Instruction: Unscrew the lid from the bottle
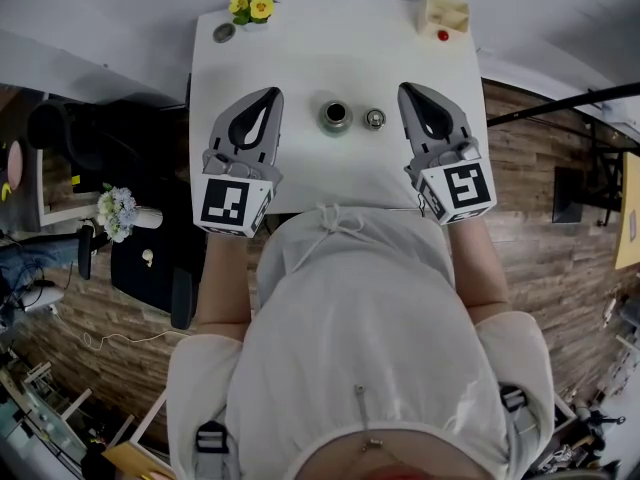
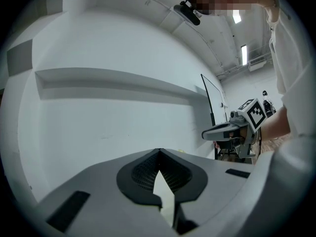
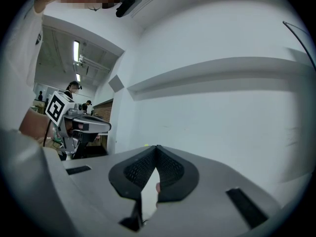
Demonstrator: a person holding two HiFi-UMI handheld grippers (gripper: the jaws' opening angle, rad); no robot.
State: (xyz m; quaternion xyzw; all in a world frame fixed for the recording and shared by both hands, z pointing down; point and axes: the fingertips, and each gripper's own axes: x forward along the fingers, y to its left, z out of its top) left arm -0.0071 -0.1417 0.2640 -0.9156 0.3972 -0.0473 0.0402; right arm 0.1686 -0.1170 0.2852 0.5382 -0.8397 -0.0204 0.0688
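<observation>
In the head view a metal bottle (image 1: 335, 116) stands upright on the white table (image 1: 300, 53), seen from above with its mouth showing. A small silvery lid (image 1: 374, 118) lies on the table just right of it, apart from it. My left gripper (image 1: 274, 93) rests to the bottle's left, shut and with nothing in it. My right gripper (image 1: 404, 89) lies to the right of the lid, also shut and holding nothing. In the left gripper view the left gripper (image 2: 159, 151) points at a white wall; the right gripper (image 3: 157, 147) does the same in its own view. Neither gripper view shows bottle or lid.
At the table's far edge are yellow flowers (image 1: 252, 6), a small round disc (image 1: 224, 32), and a cream box (image 1: 446, 12) with a red knob (image 1: 443, 36). A dark chair (image 1: 150, 268) stands left of the table on a wooden floor (image 1: 540, 218).
</observation>
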